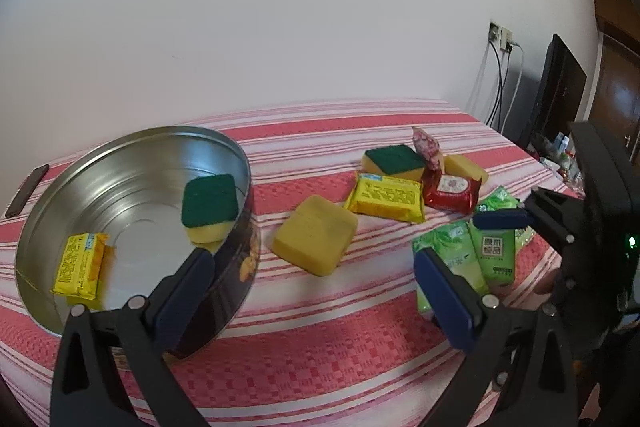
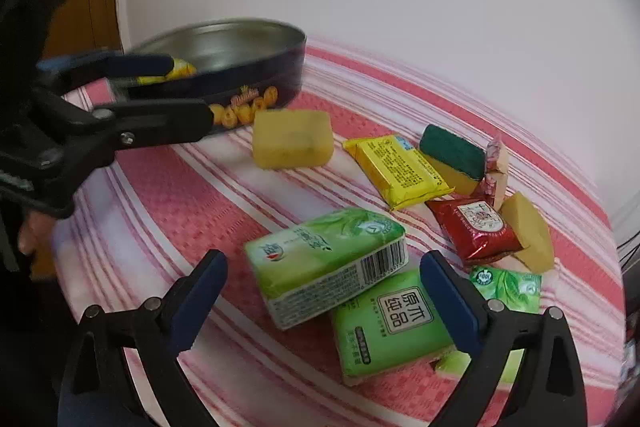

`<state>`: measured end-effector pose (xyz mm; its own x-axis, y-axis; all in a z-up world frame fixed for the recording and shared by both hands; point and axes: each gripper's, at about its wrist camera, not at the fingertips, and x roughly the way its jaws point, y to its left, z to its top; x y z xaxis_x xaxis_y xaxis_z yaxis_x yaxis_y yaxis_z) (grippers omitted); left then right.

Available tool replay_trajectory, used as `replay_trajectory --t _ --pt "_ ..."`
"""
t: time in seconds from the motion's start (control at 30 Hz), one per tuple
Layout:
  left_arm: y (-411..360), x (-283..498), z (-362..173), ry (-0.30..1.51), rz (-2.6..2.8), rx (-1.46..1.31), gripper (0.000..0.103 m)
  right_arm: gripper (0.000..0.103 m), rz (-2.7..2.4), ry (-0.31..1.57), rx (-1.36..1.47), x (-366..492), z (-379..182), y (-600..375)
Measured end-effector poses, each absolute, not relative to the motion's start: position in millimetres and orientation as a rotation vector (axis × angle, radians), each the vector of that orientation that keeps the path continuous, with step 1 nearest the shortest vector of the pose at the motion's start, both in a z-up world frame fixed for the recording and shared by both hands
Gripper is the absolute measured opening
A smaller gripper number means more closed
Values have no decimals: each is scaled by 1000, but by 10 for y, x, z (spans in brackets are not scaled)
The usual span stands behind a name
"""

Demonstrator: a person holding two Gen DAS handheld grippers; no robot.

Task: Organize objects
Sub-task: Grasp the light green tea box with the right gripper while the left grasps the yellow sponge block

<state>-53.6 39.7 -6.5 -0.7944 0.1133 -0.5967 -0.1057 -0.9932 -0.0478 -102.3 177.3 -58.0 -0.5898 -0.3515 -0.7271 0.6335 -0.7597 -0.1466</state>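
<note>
The left gripper (image 1: 316,267) stands with its jaws fully spread and nothing between the pads; its left finger overlaps the near rim of the round metal tin (image 1: 36,223), which sits at about 9 o'clock on the red-and-white striped cloth (image 1: 320,347). Inside the tin lie a yellow packet (image 1: 80,263) at 8 o'clock and a green-topped sponge (image 1: 210,205) leaning on the wall at 2 o'clock. Just beside the tin, toward 3 o'clock, rests a plain yellow sponge (image 1: 316,235). Beyond it, a second yellow packet (image 1: 386,197), a second green-topped sponge (image 1: 394,159), a red sachet (image 1: 452,191) and a yellow sponge wedge (image 1: 466,166) form a touching cluster. The right gripper (image 2: 324,301) is likewise wide open, holding nothing; its pads stand on either side of the green tissue packs without pressing on them. The upper tissue pack (image 2: 320,259) lies tilted, its lower end overlapping a second pack (image 2: 384,327). A third green pack (image 2: 508,285) shows partly behind the right finger. A person's hand (image 2: 30,231) is visible at 9 o'clock in the right wrist view.
</note>
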Motion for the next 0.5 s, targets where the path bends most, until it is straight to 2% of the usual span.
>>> replay_trajectory --t 0.3,0.33,0.37,0.5 --pt "398 -565 -105 -27 2858 -984 102 98 -2287 496 986 -1174 -607 1807" --pt "402 -566 -106 -27 2857 -985 102 88 -2284 478 979 -1166 -598 1827" --pt "405 -570 -111 -26 2857 -987 102 86 -2280 465 977 -1175 -589 1830" --pt "414 -580 -121 -25 2856 -994 102 85 -2290 397 938 -1135 -527 1886"
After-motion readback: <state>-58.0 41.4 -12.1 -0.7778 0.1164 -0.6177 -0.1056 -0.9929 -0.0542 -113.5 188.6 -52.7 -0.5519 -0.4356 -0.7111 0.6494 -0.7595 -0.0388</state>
